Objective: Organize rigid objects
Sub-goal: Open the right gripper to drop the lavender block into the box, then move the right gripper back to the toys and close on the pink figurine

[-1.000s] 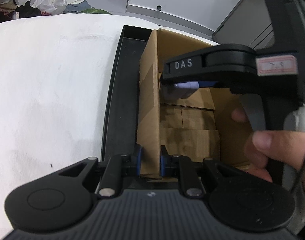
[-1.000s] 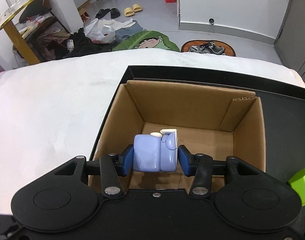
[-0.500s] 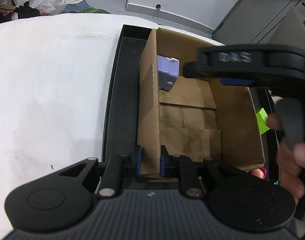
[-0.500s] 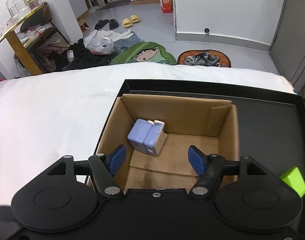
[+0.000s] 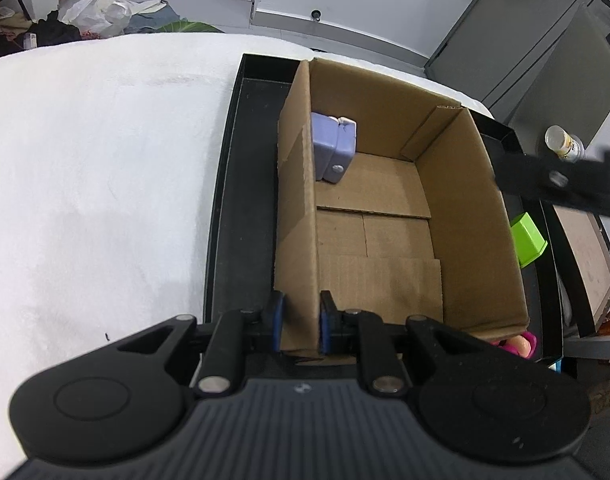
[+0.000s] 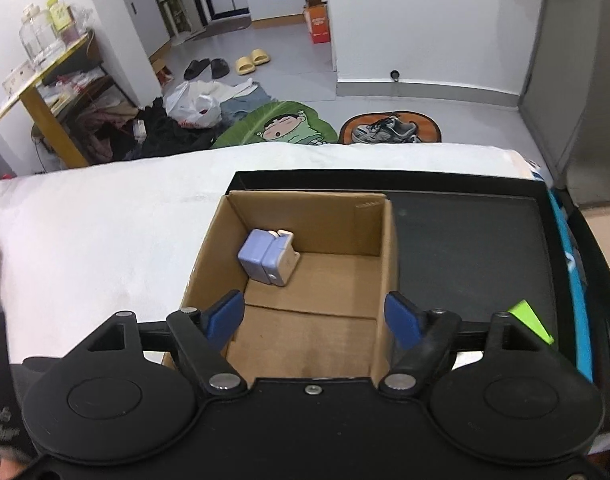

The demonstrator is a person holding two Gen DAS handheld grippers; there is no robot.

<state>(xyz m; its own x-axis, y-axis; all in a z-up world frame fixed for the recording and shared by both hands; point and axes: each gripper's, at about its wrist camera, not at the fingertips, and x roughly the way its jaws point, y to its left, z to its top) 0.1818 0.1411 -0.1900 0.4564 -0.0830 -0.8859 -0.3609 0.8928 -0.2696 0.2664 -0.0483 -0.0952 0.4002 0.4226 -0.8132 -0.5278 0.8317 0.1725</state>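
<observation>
A brown cardboard box (image 5: pixel 469 184) stands open in a black tray (image 5: pixel 241 160) on a white table. A lavender blocky object (image 5: pixel 332 148) leans in the box's far left corner; it also shows in the right wrist view (image 6: pixel 268 257). My left gripper (image 5: pixel 299 322) is shut on the box's near left wall. My right gripper (image 6: pixel 315 318) is open and empty, held above the box's near edge (image 6: pixel 305 344). A green block (image 5: pixel 527 240) lies in the tray right of the box, also in the right wrist view (image 6: pixel 531 320).
A pink object (image 5: pixel 521 344) lies in the tray behind the box's near right corner. The right gripper's body (image 5: pixel 561 188) crosses the left wrist view at right. A small bottle (image 5: pixel 563 142) stands beyond the tray. Shoes and clutter lie on the floor past the table.
My right gripper opened and let go of the lavender object, which now rests in the box's far left corner. The right gripper has pulled up and back. The left gripper stayed clamped on the box wall.
</observation>
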